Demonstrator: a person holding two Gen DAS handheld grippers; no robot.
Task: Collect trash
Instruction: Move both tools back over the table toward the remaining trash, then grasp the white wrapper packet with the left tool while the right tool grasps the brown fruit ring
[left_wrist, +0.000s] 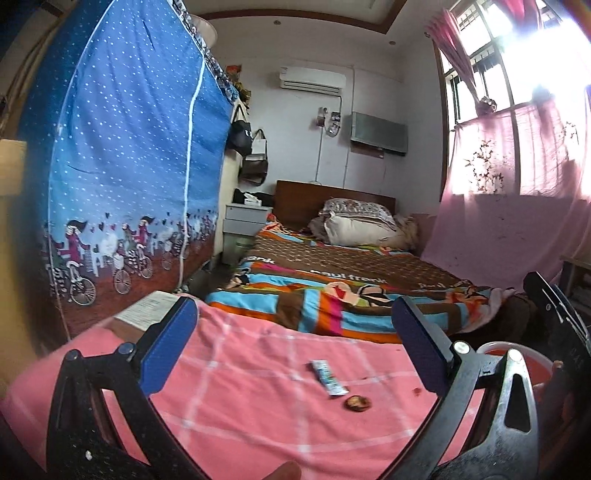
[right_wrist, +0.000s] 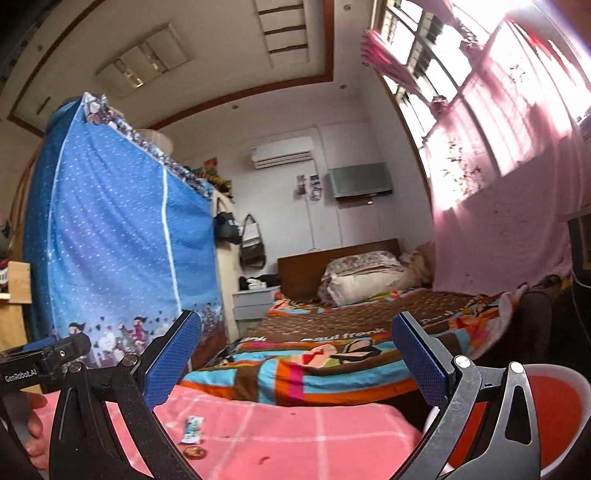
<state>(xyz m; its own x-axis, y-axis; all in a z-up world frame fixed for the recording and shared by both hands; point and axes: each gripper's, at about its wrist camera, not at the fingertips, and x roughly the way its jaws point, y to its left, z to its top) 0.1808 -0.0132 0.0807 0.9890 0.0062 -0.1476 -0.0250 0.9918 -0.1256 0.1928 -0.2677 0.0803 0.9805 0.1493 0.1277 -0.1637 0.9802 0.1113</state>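
We hold both grippers above a pink checked cloth (left_wrist: 258, 387) spread over the worktop, and each has its blue-padded fingers released wide with nothing between them. From the left wrist view, the left gripper (left_wrist: 295, 345) frames a crumpled wrapper (left_wrist: 328, 377) lying flat on the cloth, with a small brown scrap (left_wrist: 357, 402) just beside it at its 5 o'clock; the two are near each other but we cannot tell whether they touch. A few dark crumbs (left_wrist: 417, 390) lie well apart from them toward 3 o'clock. A red bin with a white rim (left_wrist: 517, 360) sits at the right edge of the cloth, partly hidden behind the left gripper's frame and the right gripper's dark body (left_wrist: 557, 310) at 3 o'clock. From the right wrist view, the right gripper (right_wrist: 297, 354) points across the room; the wrapper and scrap lie low at 7 o'clock, beneath its left finger (right_wrist: 171, 360). Beyond the cloth at 12 o'clock stands a bed (left_wrist: 332, 273) with a bright striped blanket and pillows, a blue fabric wardrobe (left_wrist: 129, 166) rises at 10 o'clock, and pink curtains (left_wrist: 517, 177) hang at 2 o'clock. A sheet of paper (left_wrist: 147, 310) lies at the cloth's far left corner.
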